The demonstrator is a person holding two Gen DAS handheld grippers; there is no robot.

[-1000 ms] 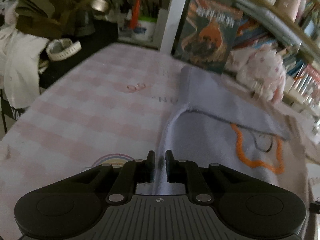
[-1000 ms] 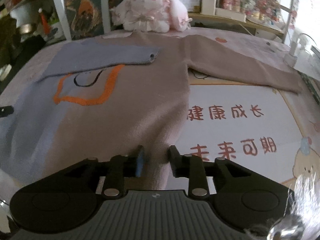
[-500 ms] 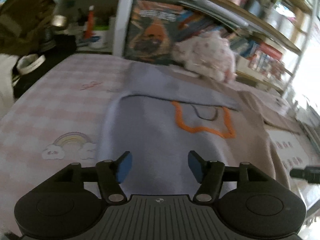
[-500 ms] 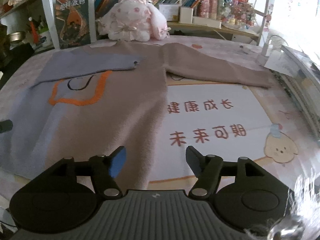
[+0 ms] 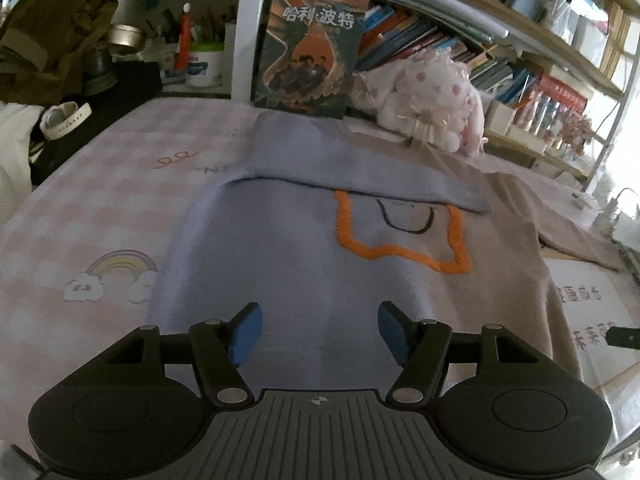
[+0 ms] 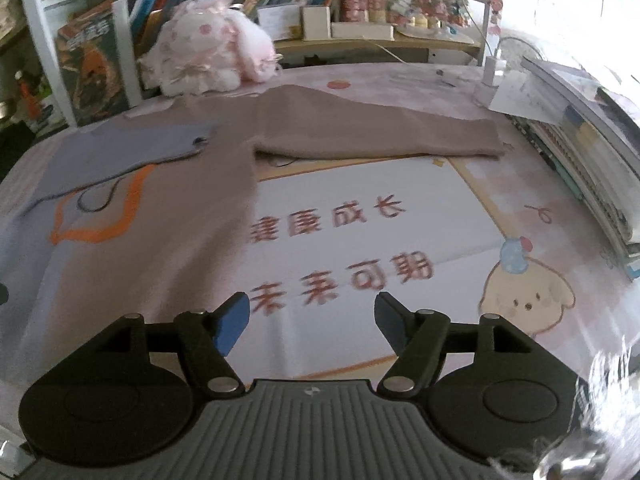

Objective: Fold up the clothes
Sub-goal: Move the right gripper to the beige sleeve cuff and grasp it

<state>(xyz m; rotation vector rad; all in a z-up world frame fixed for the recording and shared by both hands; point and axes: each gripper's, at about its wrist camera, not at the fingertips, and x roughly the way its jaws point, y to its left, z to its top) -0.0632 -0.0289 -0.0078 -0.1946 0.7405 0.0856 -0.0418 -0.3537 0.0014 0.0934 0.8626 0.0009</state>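
Sweater [image 5: 304,248] lay flat on the bench [image 5: 100,208], its blue half to the left and its tan half to the right, with the orange outline across the chest. The blue left sleeve [image 5: 360,172] was folded in over the chest, while the tan right sleeve [image 6: 380,128] stretched out flat toward the far right. A second before, the left claw [image 5: 318,330] had been pinched on the near blue edge; now its jaws stood wide apart above the near hem, gripping nothing. The right claw [image 6: 310,318], nearly closed at the tan side edge a second earlier, also gaped empty, over the printed mat [image 6: 360,240] just right of the sweater. Both had let go, so that step seemed finished. The outstretched right sleeve probably came next, though blur hid whether the near hem lay smooth. A plush rabbit [image 6: 208,60] sat at the far edge.
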